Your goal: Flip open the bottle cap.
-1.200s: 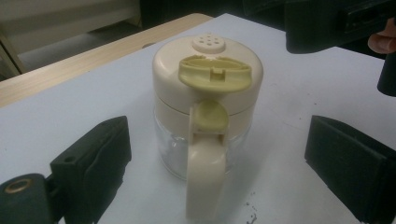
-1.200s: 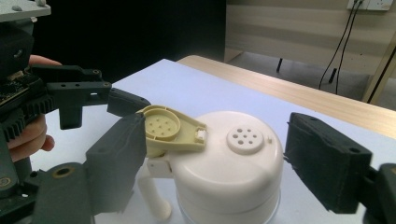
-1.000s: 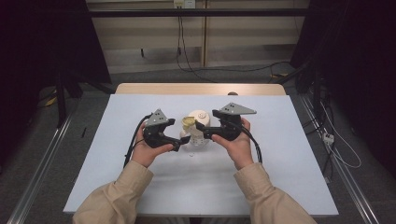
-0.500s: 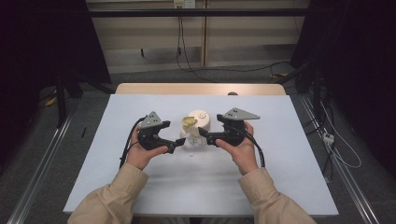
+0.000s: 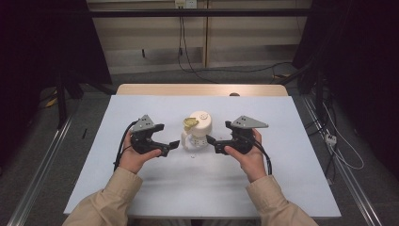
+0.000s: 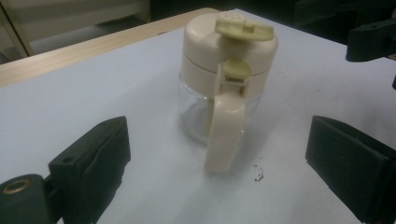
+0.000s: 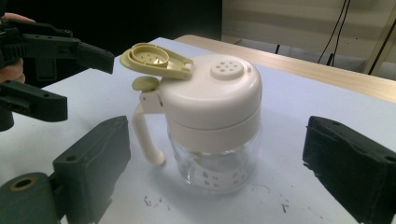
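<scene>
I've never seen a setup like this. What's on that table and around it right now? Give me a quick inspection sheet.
Surface: pale blue sheet over a wooden table, with a few dark specks near the jar.
Job's things: cream-lidded glass shaker jar with handle, upright at centre; its flip cap is up, sprinkle holes exposed.
Clutter: nothing seen.
Grippers: left claw and right claw both open, flanking the jar, not touching it.
Cables: a black cable trails from the left claw; more run across the floor behind the table.
Surroundings: dark room, metal rails either side.
</scene>
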`<state>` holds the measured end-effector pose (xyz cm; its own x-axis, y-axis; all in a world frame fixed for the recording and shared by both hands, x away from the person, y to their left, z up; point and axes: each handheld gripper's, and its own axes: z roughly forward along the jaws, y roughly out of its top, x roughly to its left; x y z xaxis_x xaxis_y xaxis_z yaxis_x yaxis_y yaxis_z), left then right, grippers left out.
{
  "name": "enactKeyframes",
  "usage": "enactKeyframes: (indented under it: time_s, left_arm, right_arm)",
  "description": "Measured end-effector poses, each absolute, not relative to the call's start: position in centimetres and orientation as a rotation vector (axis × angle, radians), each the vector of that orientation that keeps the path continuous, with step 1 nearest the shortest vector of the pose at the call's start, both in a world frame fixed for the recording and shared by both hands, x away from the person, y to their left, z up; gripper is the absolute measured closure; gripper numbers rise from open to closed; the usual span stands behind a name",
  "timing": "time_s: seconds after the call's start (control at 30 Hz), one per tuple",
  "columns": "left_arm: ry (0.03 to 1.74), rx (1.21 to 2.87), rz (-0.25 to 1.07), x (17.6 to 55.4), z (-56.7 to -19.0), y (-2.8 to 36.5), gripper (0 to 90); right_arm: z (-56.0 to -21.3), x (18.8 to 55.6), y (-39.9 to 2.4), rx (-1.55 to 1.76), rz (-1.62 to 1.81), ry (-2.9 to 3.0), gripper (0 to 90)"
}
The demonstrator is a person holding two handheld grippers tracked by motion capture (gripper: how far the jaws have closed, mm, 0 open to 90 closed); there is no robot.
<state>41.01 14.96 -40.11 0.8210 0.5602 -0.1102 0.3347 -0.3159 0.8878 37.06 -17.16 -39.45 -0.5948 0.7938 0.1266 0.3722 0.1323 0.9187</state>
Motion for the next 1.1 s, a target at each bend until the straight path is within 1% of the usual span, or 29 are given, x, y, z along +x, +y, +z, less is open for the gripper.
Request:
enactKeyframes:
  time_s: [1.1]
  left_arm:
    - [0.699, 1.935, 0.297, 39.2, -41.2, 18.5, 6.5]
  right_arm:
    - [-41.9, 33.2, -21.2, 1.115, 1.400, 2.018, 6.1]
